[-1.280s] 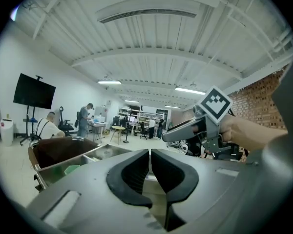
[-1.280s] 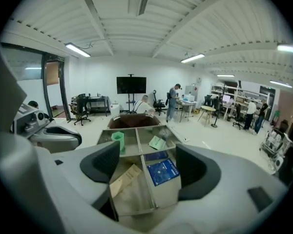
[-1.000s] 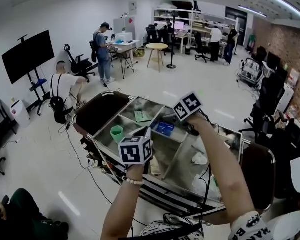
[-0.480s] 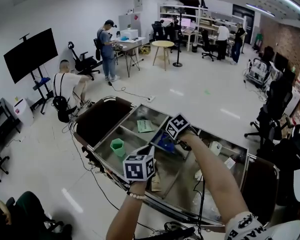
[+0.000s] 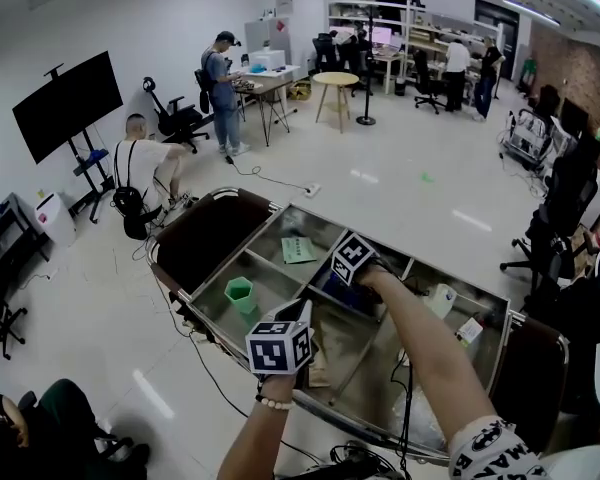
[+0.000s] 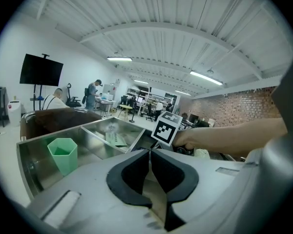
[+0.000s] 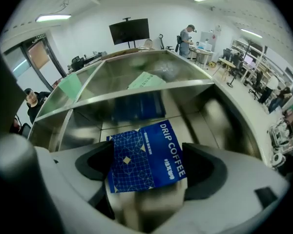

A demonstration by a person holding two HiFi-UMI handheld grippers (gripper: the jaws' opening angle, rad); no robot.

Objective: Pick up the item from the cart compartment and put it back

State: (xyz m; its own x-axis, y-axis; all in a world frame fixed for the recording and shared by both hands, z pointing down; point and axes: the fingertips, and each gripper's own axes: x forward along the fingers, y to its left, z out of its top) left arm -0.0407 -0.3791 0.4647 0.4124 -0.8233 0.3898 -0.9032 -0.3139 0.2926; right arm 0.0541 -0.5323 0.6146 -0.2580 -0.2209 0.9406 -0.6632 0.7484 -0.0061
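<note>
My right gripper (image 7: 149, 165) points steeply down into the stainless steel cart with divided compartments (image 5: 265, 268). Its jaws stand wide apart and have just been opening. The flat blue packet printed DRIP COFFEE (image 7: 146, 157) lies between them, on the steel floor of a compartment near the middle of the cart. The right pad stands clear of the packet's right edge. The packet's left edge runs just in front of the left pad, and I see no pinch on it there. The packet lies a little askew to the cart's walls, lettering along its right side, and its blue shows as a blurred reflection in the divider wall just beyond it.

Across that divider, in the next compartment of the cart, a flat pale green sheet (image 5: 300, 249) lies on the floor. In the head view only the marker cube of my right gripper shows above the cart, with my forearm reaching in from the cart's near side; the jaws themselves are hidden under it there.

My left gripper (image 6: 150, 152) hangs over the cart's near edge, aimed slightly downward across it. Its two black pads meet along their length with nothing between them. A light green hexagonal plastic cup (image 6: 63, 154) stands upright in the cart's left near compartment, well apart from the blue packet.
</note>
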